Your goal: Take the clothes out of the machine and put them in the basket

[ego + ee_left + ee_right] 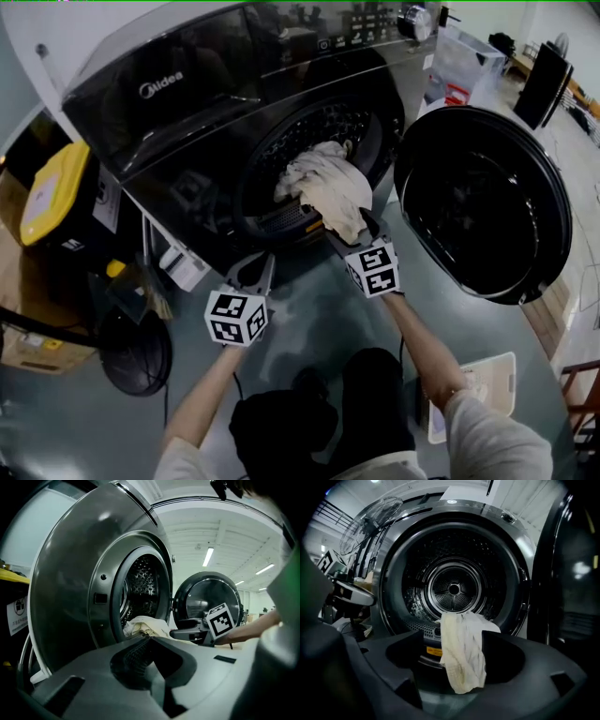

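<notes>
Right gripper (449, 639): hovering at the drum mouth with jaws spread wide, gripping nothing, flanking the cloth without pinching it.
Cloth (461, 658): cream and crumpled, draping over the lower lip of the drum opening, partly inside and partly out, dangling between the right jaws and lying nearer the right-hand one.
Drum (453, 588): looking bare behind the cloth, no other clothes showing.
Washing machine (187, 103): standing with its door (483, 202) swung fully aside to the right, leaving the way out free.
Left gripper (147, 639): holding low and left of the opening, jaws pressed together, carrying nothing, apart from the cloth.
Step in hand: probably taking hold of the cloth to draw it out.
Doing it well: pushing the jaws further in so as to be biting a thick bunch rather than the thin hanging edge; closing firmly; pulling outward and slightly up, clearing the lip without snagging.
Risk: nipping only one fold and letting it slip to the floor.
Basket: not showing clearly in any view; worth locating before carrying.
</notes>
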A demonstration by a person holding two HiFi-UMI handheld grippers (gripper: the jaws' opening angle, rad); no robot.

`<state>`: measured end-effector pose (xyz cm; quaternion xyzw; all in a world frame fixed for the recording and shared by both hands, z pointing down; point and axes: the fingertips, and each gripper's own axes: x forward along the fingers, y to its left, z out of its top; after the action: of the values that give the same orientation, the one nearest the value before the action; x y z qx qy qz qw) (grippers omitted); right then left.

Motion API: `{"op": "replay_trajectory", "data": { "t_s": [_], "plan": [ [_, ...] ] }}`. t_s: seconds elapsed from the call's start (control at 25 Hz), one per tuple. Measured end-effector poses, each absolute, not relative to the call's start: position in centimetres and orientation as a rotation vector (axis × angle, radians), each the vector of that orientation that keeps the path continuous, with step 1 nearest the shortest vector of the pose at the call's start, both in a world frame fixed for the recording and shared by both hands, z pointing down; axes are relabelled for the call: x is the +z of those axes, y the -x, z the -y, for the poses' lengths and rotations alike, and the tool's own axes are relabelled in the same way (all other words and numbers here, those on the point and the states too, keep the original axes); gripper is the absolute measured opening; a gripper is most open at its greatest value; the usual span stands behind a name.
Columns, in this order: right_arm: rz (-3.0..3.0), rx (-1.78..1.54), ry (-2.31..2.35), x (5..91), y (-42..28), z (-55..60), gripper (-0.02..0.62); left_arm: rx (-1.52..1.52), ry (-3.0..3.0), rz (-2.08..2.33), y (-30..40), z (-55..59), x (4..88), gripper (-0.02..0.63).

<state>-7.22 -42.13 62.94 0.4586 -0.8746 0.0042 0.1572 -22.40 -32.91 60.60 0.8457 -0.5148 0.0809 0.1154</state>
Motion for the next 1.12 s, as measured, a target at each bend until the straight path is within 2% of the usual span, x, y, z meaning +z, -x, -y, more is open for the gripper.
{"op": "replay_trajectory", "data": {
  "t_s": [0.12, 0.28, 0.76, 0.92, 0.96, 1.0, 1.12],
  "plan": [
    [2.482, 0.005, -1.368, 62.9, 7.1, 44.7, 0.431, 0.237, -2.480, 1.502, 22.5, 33.3, 60.8, 0.020],
    [2.459, 0.012, -1.333, 63.4, 8.5, 48.0, 0.459, 0.220, -2.459, 1.506, 23.1, 33.8, 61.3, 0.020],
    [2.381, 0.241, -1.337, 66.4, 9.6, 55.4, 0.488, 0.229, -2.452, 1.510, 22.9, 33.8, 62.2, 0.020],
    [2.422, 0.216, -1.345, 66.3, 9.5, 55.4, 0.486, 0.255, -2.475, 1.515, 22.8, 33.7, 62.1, 0.020],
    [2.426, 0.216, -1.335, 66.3, 9.6, 55.1, 0.483, 0.259, -2.480, 1.513, 22.6, 33.6, 62.1, 0.020],
    [2.433, 0.219, -1.314, 66.3, 9.9, 54.8, 0.442, 0.265, -2.488, 1.511, 22.5, 33.5, 62.1, 0.020],
    [2.460, 0.232, -1.246, 66.3, 11.2, 53.7, 0.278, 0.282, -2.507, 1.508, 22.4, 33.5, 61.9, 0.020]
  ]
}}
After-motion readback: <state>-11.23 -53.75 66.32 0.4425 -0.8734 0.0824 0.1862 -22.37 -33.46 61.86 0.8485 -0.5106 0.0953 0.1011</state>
